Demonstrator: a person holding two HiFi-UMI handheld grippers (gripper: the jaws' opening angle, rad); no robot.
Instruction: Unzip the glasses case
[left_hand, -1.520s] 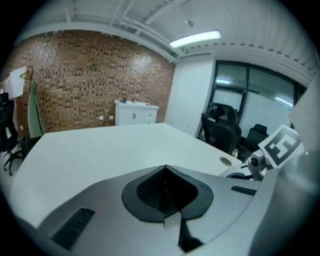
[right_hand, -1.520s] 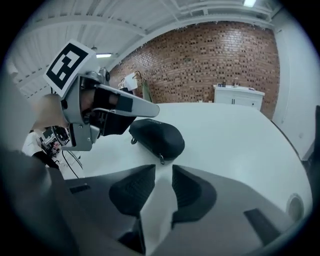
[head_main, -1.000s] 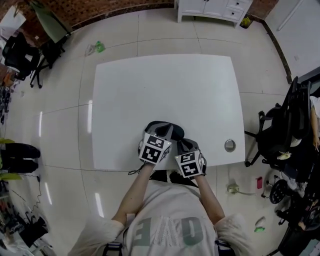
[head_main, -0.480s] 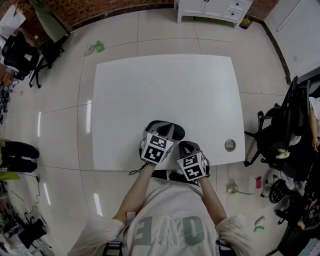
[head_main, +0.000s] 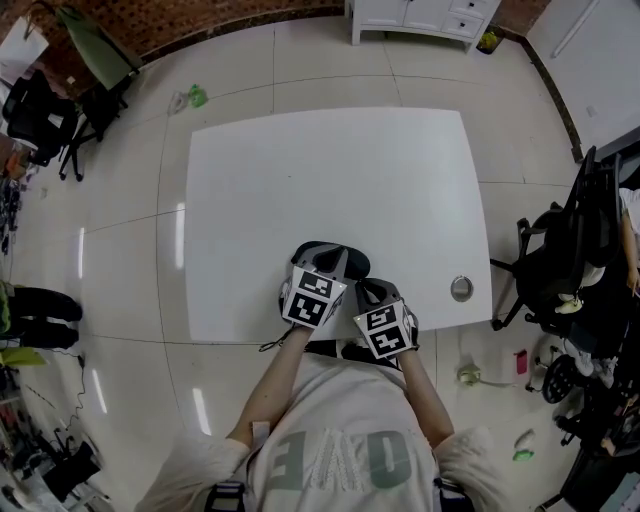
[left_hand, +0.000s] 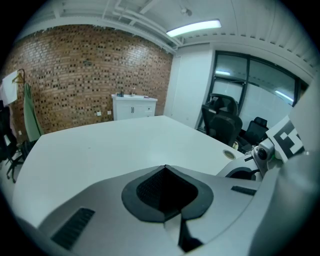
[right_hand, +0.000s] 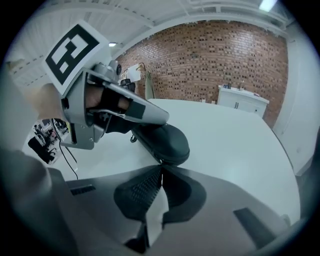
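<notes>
Head view: a black oval case lies on the white table, near its front edge. The left gripper lies over the case; the right gripper is just beside it.

Left gripper view: the jaws are pressed together, with only table ahead; the case is out of sight.

Right gripper view: the case is smooth and domed, with a zip seam along its side, and looks closed. The left gripper's finger lies on top of it. The right jaws are pressed together, tips touching the case's near end at the seam. Whether they pinch a pull is not discernible.
</notes>
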